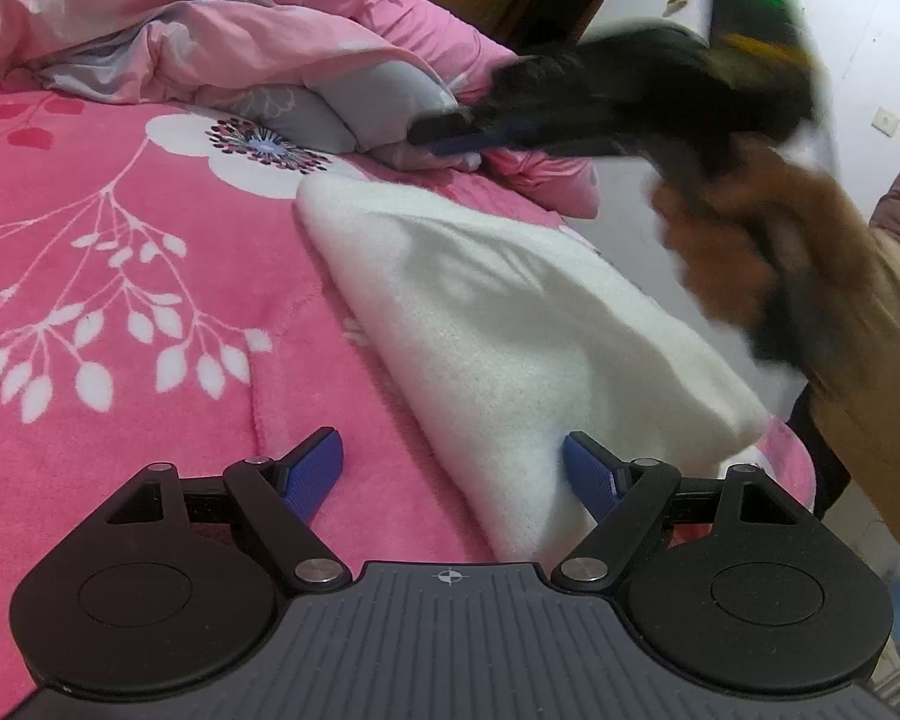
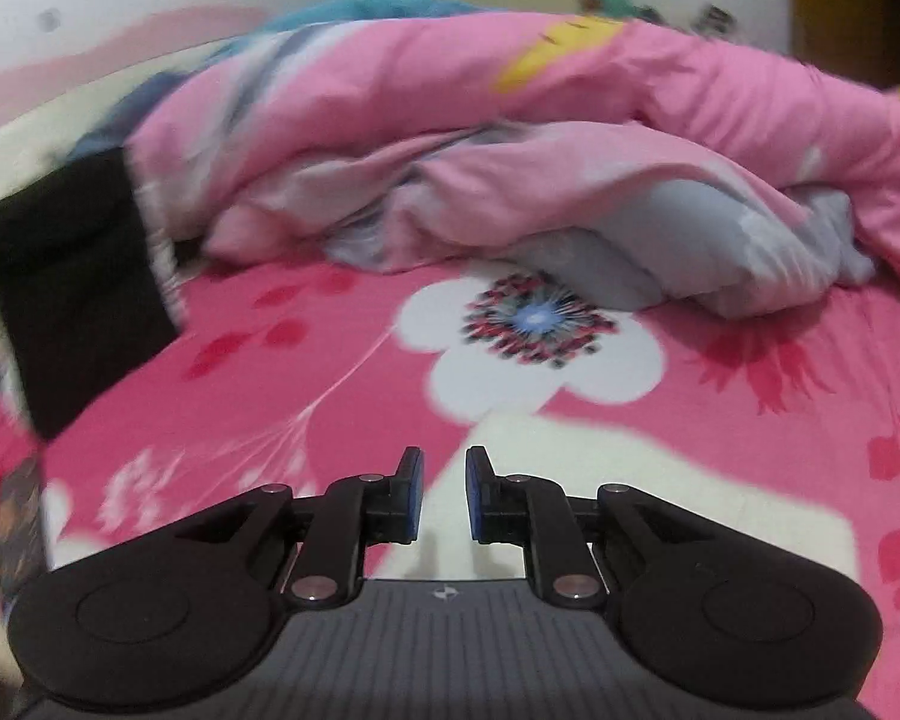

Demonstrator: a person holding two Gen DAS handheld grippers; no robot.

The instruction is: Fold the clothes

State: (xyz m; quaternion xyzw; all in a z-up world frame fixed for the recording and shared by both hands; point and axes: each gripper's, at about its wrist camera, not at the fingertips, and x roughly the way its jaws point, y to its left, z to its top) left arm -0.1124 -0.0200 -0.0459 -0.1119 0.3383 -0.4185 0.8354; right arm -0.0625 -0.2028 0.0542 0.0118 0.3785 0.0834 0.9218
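**White garment folded on the pink bed, both grippers free of it**

In the left wrist view the folded white garment [image 1: 510, 324] lies across the middle of the frame on the pink floral bedspread [image 1: 120, 300], running from the upper centre down to the lower right. The left gripper [image 1: 453, 468] sits at the bottom of the frame with its blue fingers [image 1: 315, 471] spread wide; the right-hand finger lies just beside the garment's near edge, the left-hand one over bare bedspread. Nothing is pinched between them.

The right gripper [image 1: 444, 135], blurred, hangs in the upper right of that view above the garment's far end, carried by a hand [image 1: 744, 228] in a brown fuzzy glove.

In the right wrist view the right gripper [image 2: 444, 492] shows a narrow gap between its pads, with nothing held. The white garment [image 2: 630, 492] lies below and to the right of the fingers, in the lower centre of the frame.

A rumpled pink and grey quilt [image 2: 510, 168] fills the upper part of both views. A black cloth [image 2: 78, 276] lies at the left edge. No containers show.
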